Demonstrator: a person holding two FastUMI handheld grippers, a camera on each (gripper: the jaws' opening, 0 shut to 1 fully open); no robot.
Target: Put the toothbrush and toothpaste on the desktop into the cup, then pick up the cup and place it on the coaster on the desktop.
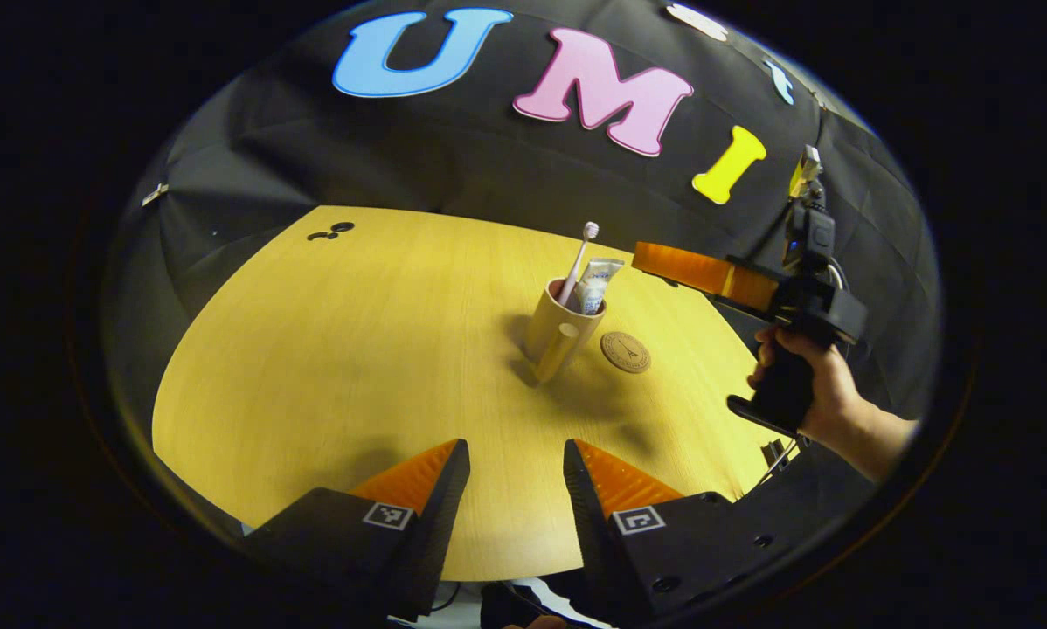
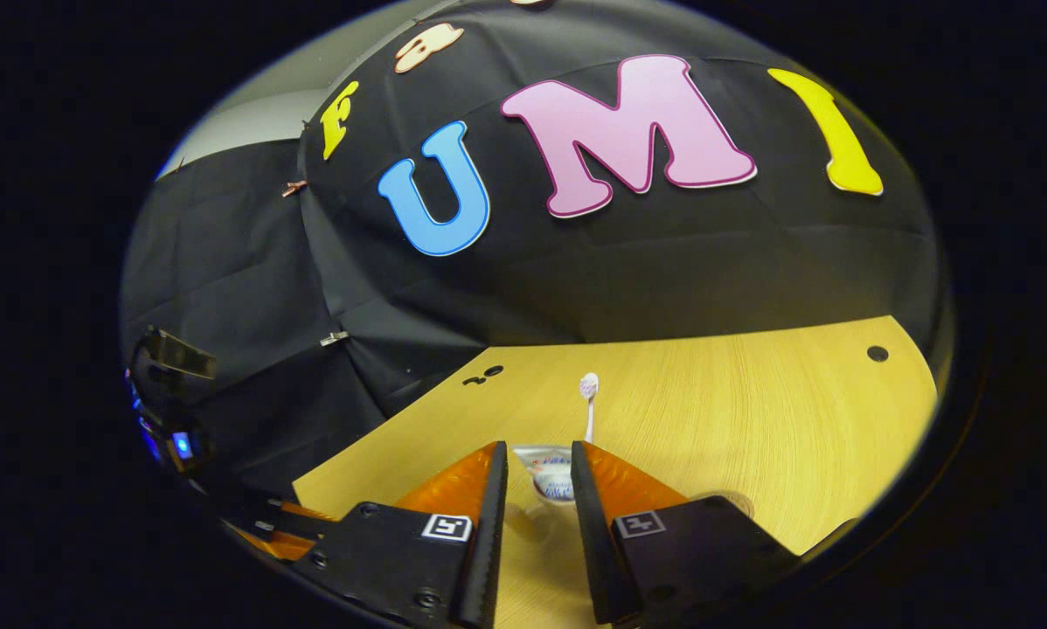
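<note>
**Brush and paste stood in the cup, coaster just beside it**

In the left gripper view the cup (image 1: 564, 330) stood right of centre on the bench (image 1: 357, 367), with the toothbrush (image 1: 578, 262) and toothpaste (image 1: 597, 286) upright inside it. The coaster (image 1: 625, 352) lay just to its right, apart from it. Wide bare wood spread to the left and toward the frame's bottom; the bench's far edge met the black cloth wall (image 1: 454, 166).

The left gripper (image 1: 515, 476) hung at bottom centre, its fingers open with nothing between them. The right gripper (image 1: 676, 266), held by a hand (image 1: 825, 384) at right, reached toward the cup from above; there I could not tell how its fingers stood.

In the right gripper view the right gripper (image 2: 537, 494) showed its fingers parted, the toothpaste (image 2: 550, 476) seen in the gap beyond them and the toothbrush (image 2: 589, 404) rising above.
</note>
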